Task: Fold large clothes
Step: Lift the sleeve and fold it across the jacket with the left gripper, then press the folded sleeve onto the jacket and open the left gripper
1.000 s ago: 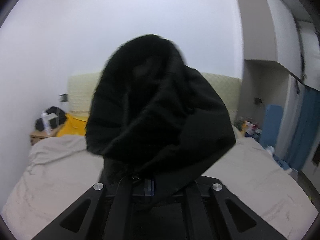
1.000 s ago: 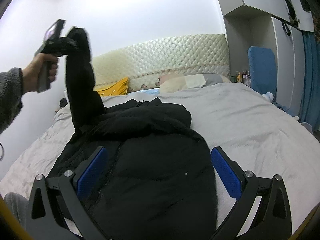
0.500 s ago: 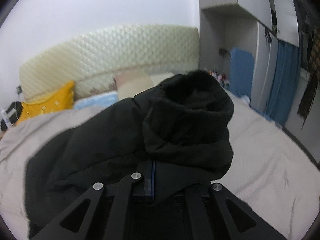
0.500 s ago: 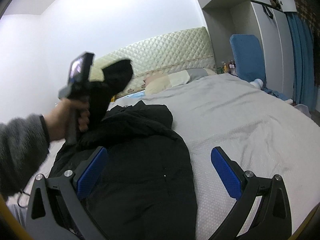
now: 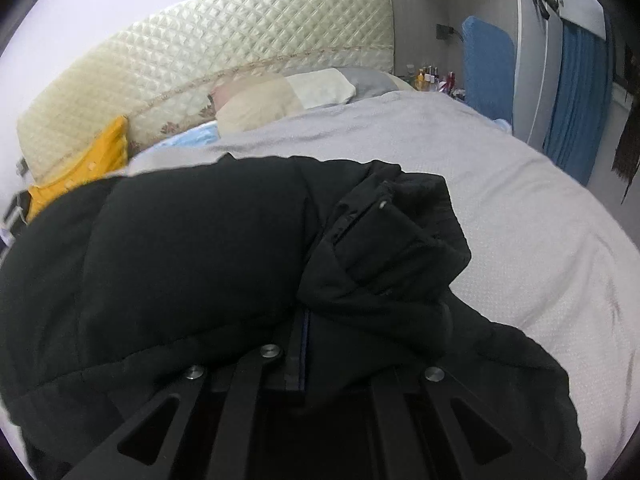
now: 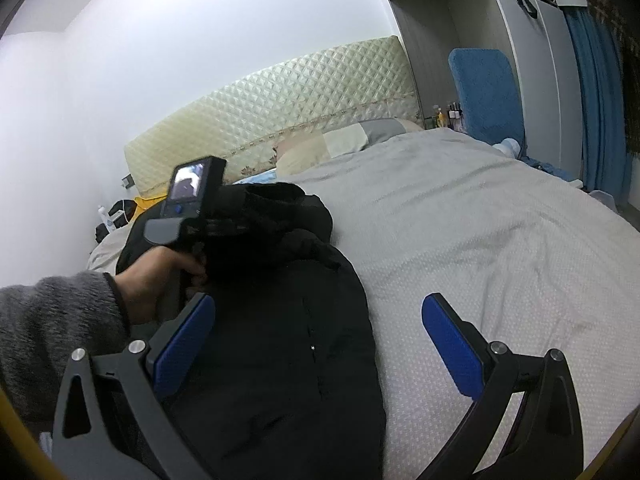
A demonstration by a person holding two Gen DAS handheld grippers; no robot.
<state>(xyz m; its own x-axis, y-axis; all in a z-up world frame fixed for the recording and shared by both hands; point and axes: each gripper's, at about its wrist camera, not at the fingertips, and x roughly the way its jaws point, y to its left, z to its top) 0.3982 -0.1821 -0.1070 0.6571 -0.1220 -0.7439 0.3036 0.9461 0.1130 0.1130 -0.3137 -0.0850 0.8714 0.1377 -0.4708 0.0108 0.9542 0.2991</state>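
A large black padded jacket (image 5: 192,248) lies on the grey bedspread (image 5: 520,216). My left gripper (image 5: 302,328) is shut on its sleeve, and the fuzzy cuff (image 5: 404,236) is bunched just ahead of the fingers, resting on the jacket's body. In the right wrist view a hand in a grey sleeve (image 6: 48,320) holds the left gripper (image 6: 236,220) low over the jacket (image 6: 280,360) near its collar end. My right gripper (image 6: 318,344) hovers open over the jacket's right edge. One blue pad (image 6: 184,344) is over the fabric and the other is over the bedspread (image 6: 480,220), with nothing gripped.
A quilted cream headboard (image 5: 224,60) and pillows (image 5: 280,96) stand at the far end of the bed, with a yellow cushion (image 5: 84,164) at the left. A blue chair (image 6: 484,92), blue curtains (image 6: 600,100) and a wardrobe stand along the right. Bare bedspread stretches right of the jacket.
My left gripper has come down from high above the bed with the sleeve, which now rests on the jacket's body. The right gripper has drifted slightly and stays open.
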